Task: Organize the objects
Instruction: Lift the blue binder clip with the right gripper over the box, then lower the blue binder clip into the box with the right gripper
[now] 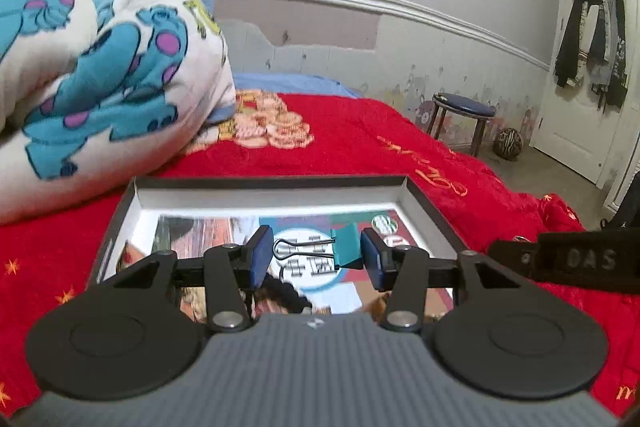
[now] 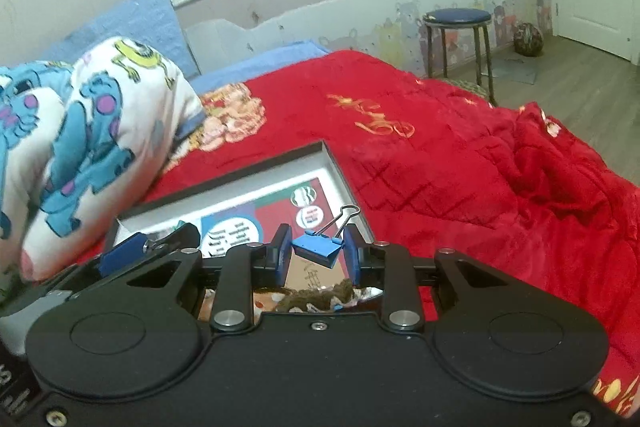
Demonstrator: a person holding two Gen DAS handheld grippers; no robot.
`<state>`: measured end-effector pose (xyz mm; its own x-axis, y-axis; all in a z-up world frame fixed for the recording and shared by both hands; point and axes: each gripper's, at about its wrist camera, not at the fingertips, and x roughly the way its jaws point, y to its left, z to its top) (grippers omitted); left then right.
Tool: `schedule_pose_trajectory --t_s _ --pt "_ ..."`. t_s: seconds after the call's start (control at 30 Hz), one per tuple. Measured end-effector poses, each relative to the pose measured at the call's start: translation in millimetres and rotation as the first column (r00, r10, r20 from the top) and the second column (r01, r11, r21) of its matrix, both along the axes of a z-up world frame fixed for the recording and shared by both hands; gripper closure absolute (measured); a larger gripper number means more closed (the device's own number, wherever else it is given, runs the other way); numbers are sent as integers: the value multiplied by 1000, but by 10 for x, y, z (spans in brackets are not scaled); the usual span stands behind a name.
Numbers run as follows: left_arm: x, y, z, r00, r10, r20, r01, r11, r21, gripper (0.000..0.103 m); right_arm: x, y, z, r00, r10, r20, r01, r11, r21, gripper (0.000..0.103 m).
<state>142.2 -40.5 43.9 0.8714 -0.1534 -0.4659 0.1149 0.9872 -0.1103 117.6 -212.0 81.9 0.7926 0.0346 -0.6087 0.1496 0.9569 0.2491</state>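
The left tool holds a teal binder clip lengthwise, one pad pressing the teal body and the other meeting the tip of its wire handle, so the grip runs through springy wire rather than two flat faces; the right tool is closed on a blue binder clip, which sits tilted between the pads with its wire loop sticking up past the right finger. Both clips hang over a shallow black-rimmed box lying on the red bedspread, its floor covered by a printed sheet.

The likeliest failure, as I judge it, is the teal clip pivoting or springing out, since the handle can fold under pressure and the body touches only one pad; a quick turn of the wrist would be enough to flick it onto the bedspread. The blue clip is held askew, so on release it may tumble and bounce instead of settling flat; dropped from height it could skip over the low wall. The bed is soft; pressing either tool down on the rim would tip the box and slide its contents. The two tools also sit near each other over the same box, the left one showing at the edge of the right wrist view, so a careless crossing could knock one clip loose.
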Motion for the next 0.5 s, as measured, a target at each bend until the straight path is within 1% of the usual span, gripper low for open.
schedule_pose_trajectory --t_s 0.13,0.2,0.33,0.4,0.5 --pt "28 49 -72 999 23 -33 -22 1000 15 51 72 -42 -79 1000 -13 -20 14 1000 19 76" --pt "51 88 -90 998 38 -42 -37 999 13 51 110 -95 -100 1000 2 -17 -1 998 61 76" --pt "52 163 -88 998 46 -44 -46 999 0 51 197 -270 -120 999 37 22 -41 984 172 76" --pt "63 192 -87 998 50 -48 -50 999 -13 51 233 -323 -133 997 61 38 -68 977 203 76" --pt "91 220 -109 997 48 -65 -50 998 -29 50 277 -334 -162 993 104 47 -112 970 215 76"
